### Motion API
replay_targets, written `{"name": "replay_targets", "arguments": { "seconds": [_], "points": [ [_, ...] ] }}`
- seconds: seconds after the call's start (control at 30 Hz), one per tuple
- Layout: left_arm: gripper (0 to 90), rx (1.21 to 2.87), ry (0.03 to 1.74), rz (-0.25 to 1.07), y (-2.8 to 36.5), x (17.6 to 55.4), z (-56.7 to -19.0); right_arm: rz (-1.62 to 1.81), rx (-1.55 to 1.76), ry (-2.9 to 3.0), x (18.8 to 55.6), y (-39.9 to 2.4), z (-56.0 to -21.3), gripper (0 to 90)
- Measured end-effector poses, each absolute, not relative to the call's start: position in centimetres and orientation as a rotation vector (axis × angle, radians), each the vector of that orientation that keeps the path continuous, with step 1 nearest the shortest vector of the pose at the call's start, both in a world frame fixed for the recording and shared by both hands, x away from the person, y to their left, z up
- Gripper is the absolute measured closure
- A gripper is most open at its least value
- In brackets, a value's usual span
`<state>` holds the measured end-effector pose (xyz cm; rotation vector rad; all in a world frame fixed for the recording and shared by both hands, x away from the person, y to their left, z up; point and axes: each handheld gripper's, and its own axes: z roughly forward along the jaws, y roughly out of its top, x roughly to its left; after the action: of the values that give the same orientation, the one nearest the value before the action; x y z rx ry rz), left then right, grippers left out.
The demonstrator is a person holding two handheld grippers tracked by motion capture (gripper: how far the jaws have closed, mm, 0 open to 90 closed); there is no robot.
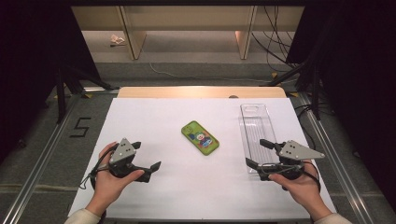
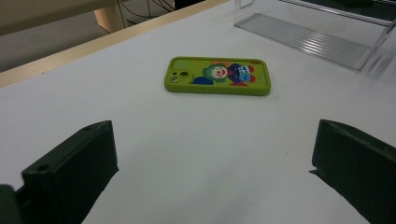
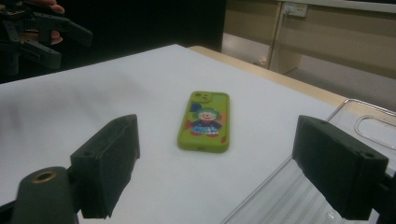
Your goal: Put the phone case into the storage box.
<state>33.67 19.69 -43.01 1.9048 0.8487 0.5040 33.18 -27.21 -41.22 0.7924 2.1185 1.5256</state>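
both my tongs open, phone lying between them on the white surface

from above, my left tongs [image 1: 150,159] and right tongs [image 1: 255,153] hover apart, jaws spread and empty, with the green phone [image 1: 200,137] flat at the middle of the surface [image 1: 154,116] and a clear tray [image 1: 256,126] by my right hand. in the left gripper view the phone [image 2: 217,75] lies ahead of wide jaws, tray [image 2: 308,39] beyond it. in the right gripper view the phone [image 3: 204,121] sits between spread jaws, the tray [image 3: 299,196] below them.
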Motion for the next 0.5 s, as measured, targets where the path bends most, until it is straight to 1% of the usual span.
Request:
{"name": "replay_targets", "arguments": {
  "seconds": [0.5],
  "points": [
    [0.0,1.901,0.835,0.521,19.64,33.81,-42.85,1.516,0.813,2.096,33.37,-26.56,-41.12,15.2]
  ]
}}
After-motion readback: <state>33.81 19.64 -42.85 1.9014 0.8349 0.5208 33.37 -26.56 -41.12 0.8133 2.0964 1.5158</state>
